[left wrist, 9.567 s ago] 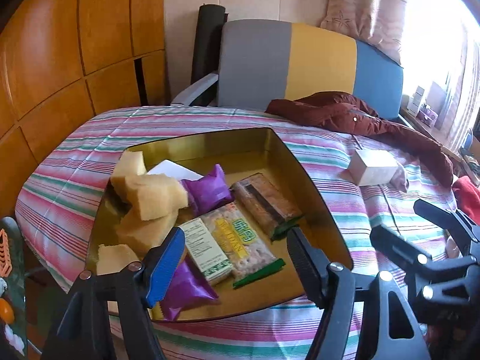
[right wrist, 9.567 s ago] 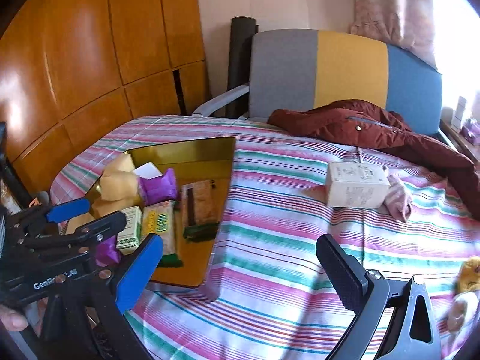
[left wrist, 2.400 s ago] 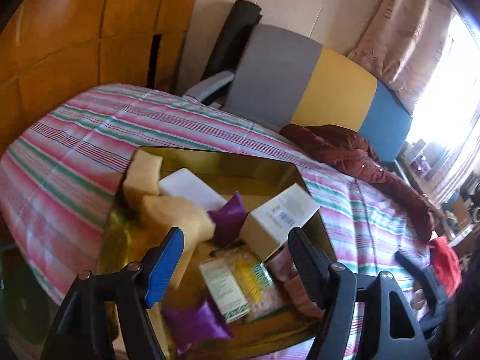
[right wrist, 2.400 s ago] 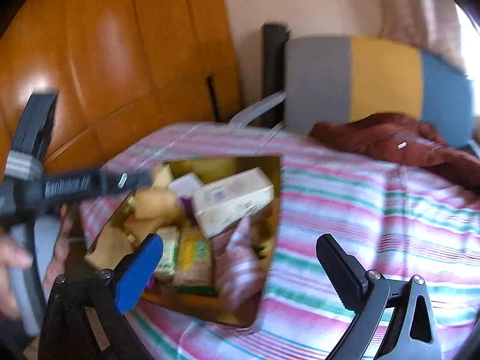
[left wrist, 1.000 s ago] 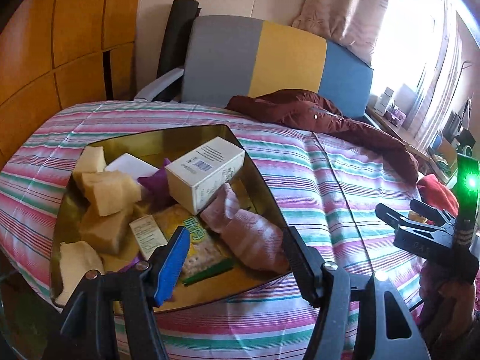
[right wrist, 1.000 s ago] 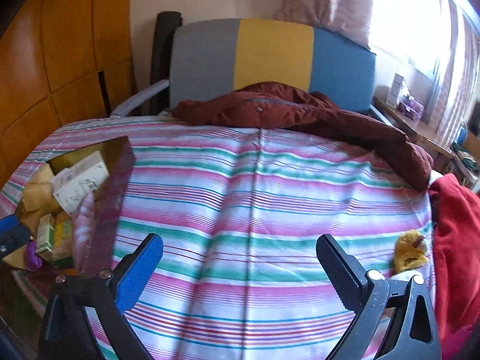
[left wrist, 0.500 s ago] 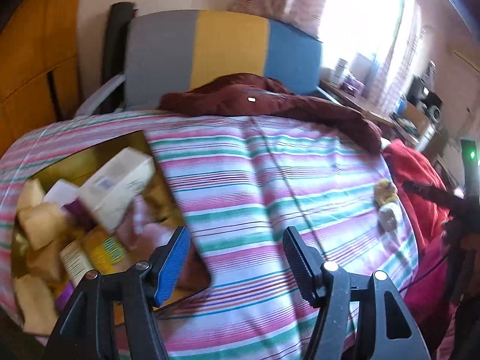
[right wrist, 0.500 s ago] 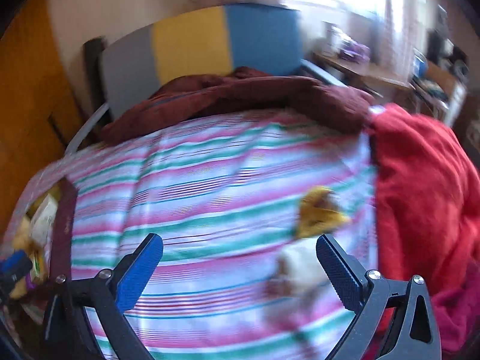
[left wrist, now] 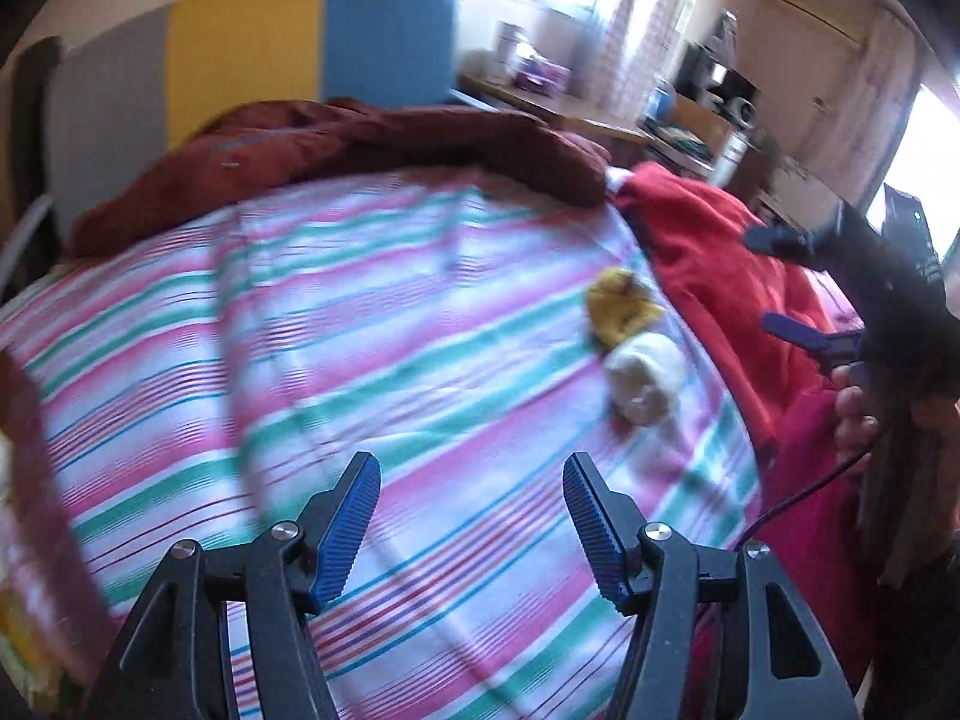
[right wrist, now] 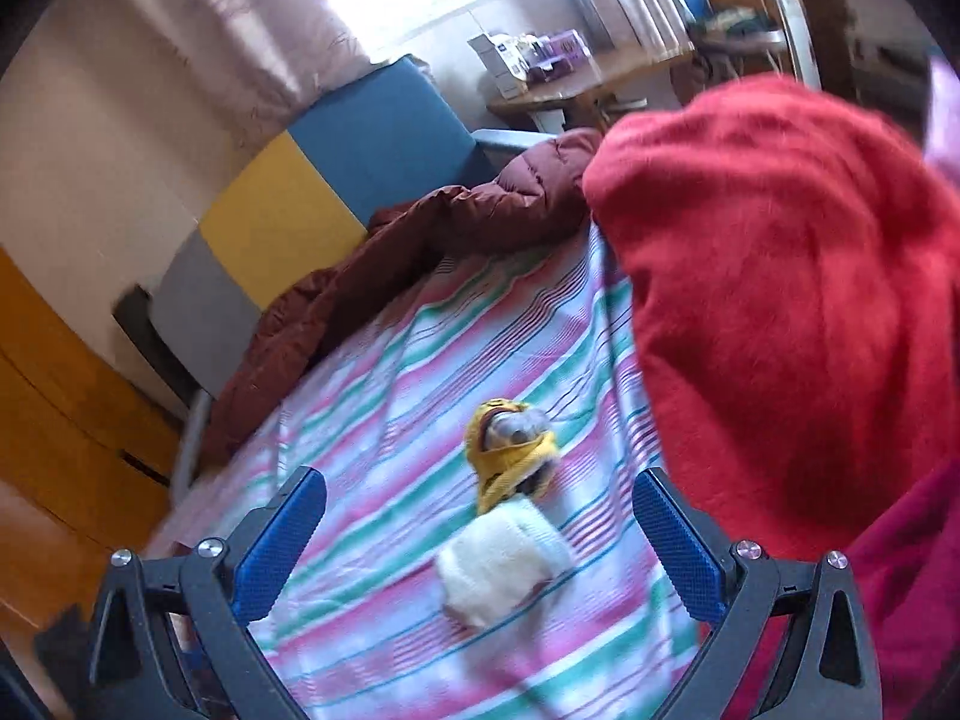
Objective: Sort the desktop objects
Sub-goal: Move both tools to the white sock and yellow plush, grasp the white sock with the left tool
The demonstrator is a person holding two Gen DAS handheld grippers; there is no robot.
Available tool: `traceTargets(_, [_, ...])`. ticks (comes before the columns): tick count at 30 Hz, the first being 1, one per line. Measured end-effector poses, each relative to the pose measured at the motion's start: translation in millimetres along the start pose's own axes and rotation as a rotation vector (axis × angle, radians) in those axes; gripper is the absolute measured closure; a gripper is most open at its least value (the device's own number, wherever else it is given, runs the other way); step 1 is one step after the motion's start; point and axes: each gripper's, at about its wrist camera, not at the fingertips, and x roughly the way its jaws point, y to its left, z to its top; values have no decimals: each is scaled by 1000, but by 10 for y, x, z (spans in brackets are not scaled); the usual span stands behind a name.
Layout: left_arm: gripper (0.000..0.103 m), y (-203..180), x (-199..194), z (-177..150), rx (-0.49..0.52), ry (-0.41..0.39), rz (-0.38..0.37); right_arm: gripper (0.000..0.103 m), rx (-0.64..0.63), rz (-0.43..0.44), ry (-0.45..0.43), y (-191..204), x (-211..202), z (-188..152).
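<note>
A small soft toy with a yellow hood [left wrist: 621,306] and a white body [left wrist: 645,375] lies on the striped cloth [left wrist: 360,360] near its right edge. In the right wrist view the toy [right wrist: 510,450] sits just ahead of and between the wide-apart fingers of my right gripper [right wrist: 478,480], untouched by the pads. My left gripper [left wrist: 471,468] hovers over bare cloth to the toy's left; its jaws are closing with nothing between them. The left wrist view also shows the right gripper [left wrist: 780,282], held by a hand [left wrist: 852,420]. The gold tray [left wrist: 27,468] is a blur at the far left.
A maroon jacket [left wrist: 360,138] lies along the back of the cloth. A red blanket [right wrist: 780,300] is heaped right beside the toy. Behind stand a grey, yellow and blue chair back [left wrist: 240,60] and a cluttered desk [left wrist: 570,114].
Both views have swung right, from the tray to the toy. The tray has slid to the left wrist view's left edge. The toy now lies between the right gripper's fingers.
</note>
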Motion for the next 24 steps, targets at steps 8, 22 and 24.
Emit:
traceTargets(8, [39, -354, 555, 245, 12, 70, -139, 0, 109, 76, -66, -171, -76, -10])
traceTargets(22, [38, -818, 1103, 526, 114, 119, -246, 0, 130, 134, -56, -225, -58, 12])
traceTargets(24, [38, -834, 1194, 537, 110, 138, -259, 0, 133, 134, -57, -229, -63, 11])
